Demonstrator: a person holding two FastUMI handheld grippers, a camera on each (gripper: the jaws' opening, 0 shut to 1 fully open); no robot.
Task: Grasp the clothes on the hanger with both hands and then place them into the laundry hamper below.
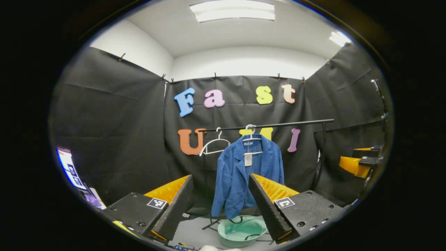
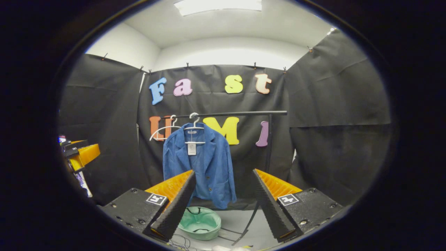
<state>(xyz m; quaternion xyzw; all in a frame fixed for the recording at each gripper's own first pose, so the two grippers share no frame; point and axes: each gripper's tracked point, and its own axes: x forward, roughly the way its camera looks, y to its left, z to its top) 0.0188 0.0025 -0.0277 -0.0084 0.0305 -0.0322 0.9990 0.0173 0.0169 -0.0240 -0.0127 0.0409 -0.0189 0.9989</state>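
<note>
Right, both grippers hang back from the rack, well apart from the clothes. In the left gripper view, the left gripper has its two fingers spread wide with nothing between them. The right gripper, seen in the right gripper view, is spread wide too and grips nothing.

Ahead, a blue jacket hangs on a white hanger from a black rail, front open, with a small tag dangling at the collar. Just beside it on the rail hangs a second white hanger, bare. Below the jacket, on the pale floor, sits the laundry hamper, a green round tub; dark cords seem to lie in it, though they are too small to be sure.

Each camera catches the other gripper at its edge: the right one at the far right of the left gripper view, the left one at the far left of the right gripper view. A screen glows at the left edge of the left gripper view.
</note>
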